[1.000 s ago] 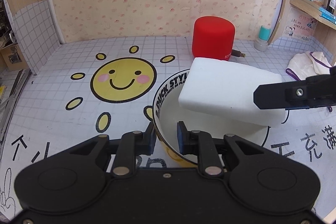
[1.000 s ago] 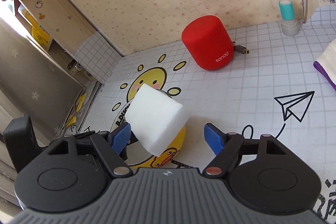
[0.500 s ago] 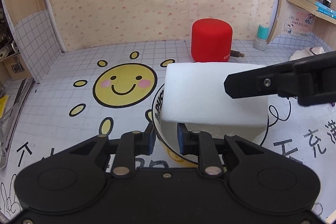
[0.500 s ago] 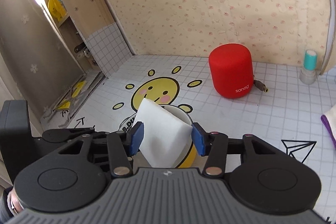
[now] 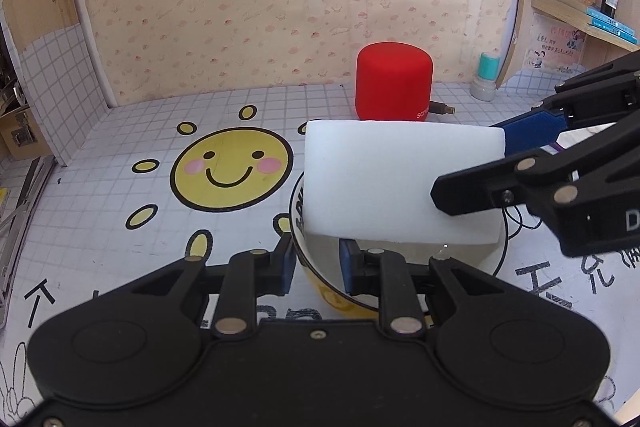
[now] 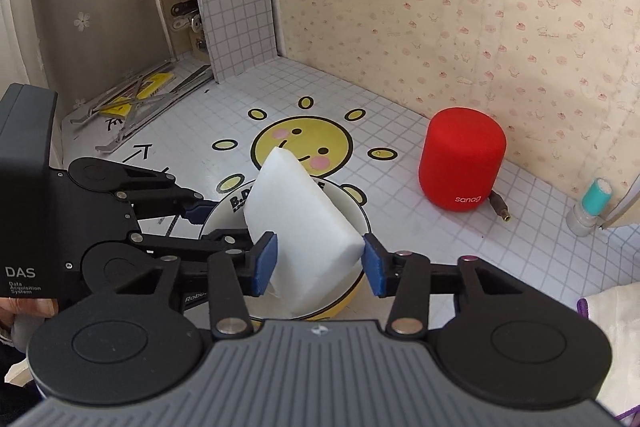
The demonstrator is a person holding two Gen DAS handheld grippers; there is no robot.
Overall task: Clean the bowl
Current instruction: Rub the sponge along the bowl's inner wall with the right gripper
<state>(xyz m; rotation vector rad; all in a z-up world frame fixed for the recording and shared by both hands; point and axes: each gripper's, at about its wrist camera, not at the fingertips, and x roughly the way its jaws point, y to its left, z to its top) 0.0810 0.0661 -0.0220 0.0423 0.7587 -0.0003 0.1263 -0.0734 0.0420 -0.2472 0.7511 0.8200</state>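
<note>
Sponge [image 6: 304,227], a thick white block, sits tilted over the bowl [image 6: 352,211] at the centre of the right wrist frame, one corner dipping into the white inside. The right gripper [image 6: 316,265] has its blue pads on either side of the block's near end, and its jaws are closing on it; they look to be touching it already. At the lower centre of the left wrist frame, the left gripper [image 5: 316,263] has its jaws clenched on the bowl's near rim, one pad outside the wall and one inside, pinning the bowl to the tabletop [image 5: 120,227] just beside the printed sun. To wipe well from here, I'd say the squeeze should finish firm before the block goes down, then a flat face should press against the inner wall and sweep round, with the left jaws holding the rim fast so the bowl cannot spin or slide. A red speaker [image 5: 394,83] stands well behind.
</note>
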